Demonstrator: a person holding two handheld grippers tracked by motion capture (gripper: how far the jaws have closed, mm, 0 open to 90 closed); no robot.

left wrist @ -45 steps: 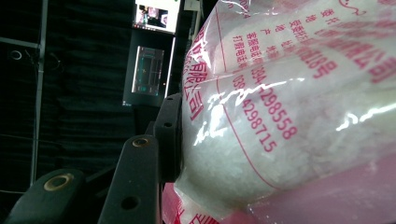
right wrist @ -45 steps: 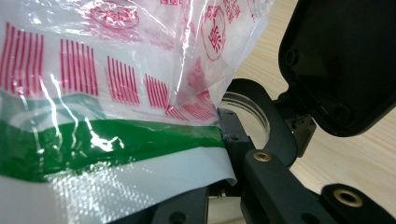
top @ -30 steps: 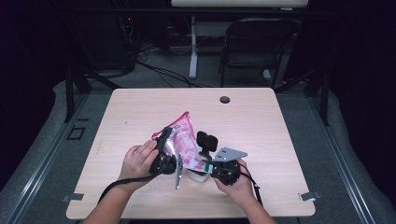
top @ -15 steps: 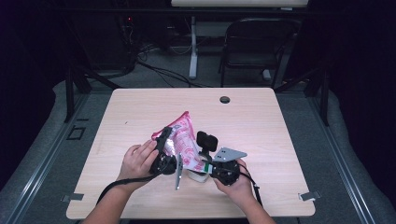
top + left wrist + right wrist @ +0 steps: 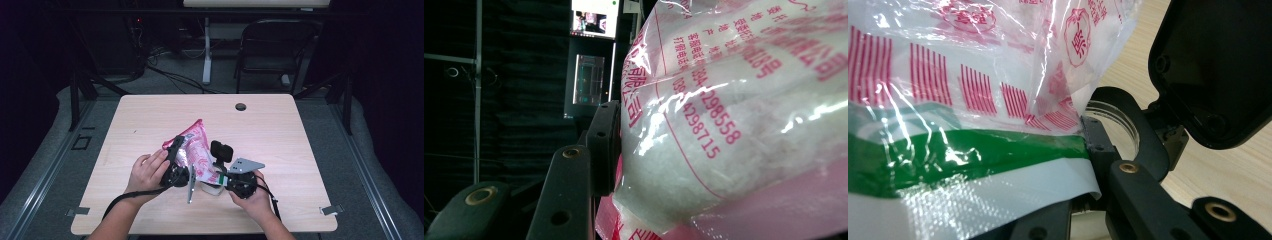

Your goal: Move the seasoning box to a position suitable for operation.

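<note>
Near the table's [image 5: 300,125] front edge, both grippers (left [image 5: 176,159], right [image 5: 220,175]) stay clamped on the pink-printed bag [image 5: 196,150], nothing shifted since earlier.

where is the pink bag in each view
High view: bag at table centre-front, between the two grippers.
Left gripper view: bag covers the right side, against the jaw.
Right gripper view: bag covers the left side.
Shared landmark: the bag's red print.
</note>
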